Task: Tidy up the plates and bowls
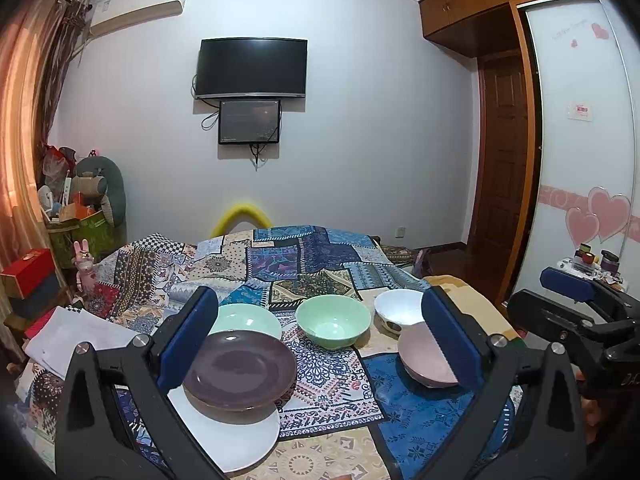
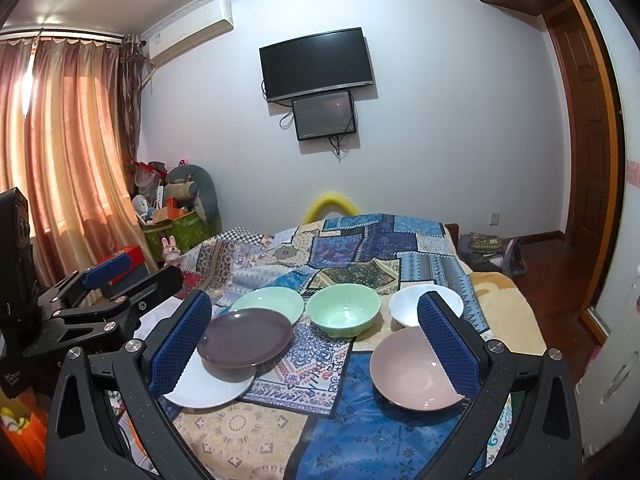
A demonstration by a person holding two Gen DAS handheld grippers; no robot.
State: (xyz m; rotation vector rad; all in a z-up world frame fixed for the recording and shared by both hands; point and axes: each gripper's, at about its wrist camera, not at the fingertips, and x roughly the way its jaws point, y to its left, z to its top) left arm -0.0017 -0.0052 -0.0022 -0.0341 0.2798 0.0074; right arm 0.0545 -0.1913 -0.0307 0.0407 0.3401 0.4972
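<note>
L gripper (image 1: 320,324) jaws spread wide, nothing between pads, not touching any dish. R gripper (image 2: 316,332) same: wide apart, holding nothing.

On patchwork bedspread (image 2: 360,432), left to right: white plate (image 2: 208,390) w/ purple plate (image 2: 246,336) on top, pale green plate (image 2: 272,302) just behind; green bowl (image 2: 344,314) mid; white bowl (image 2: 408,308) back right, pink bowl (image 2: 408,372) in front of it.

Writing: wardrobe sticker in left view too blurred to read.
</note>
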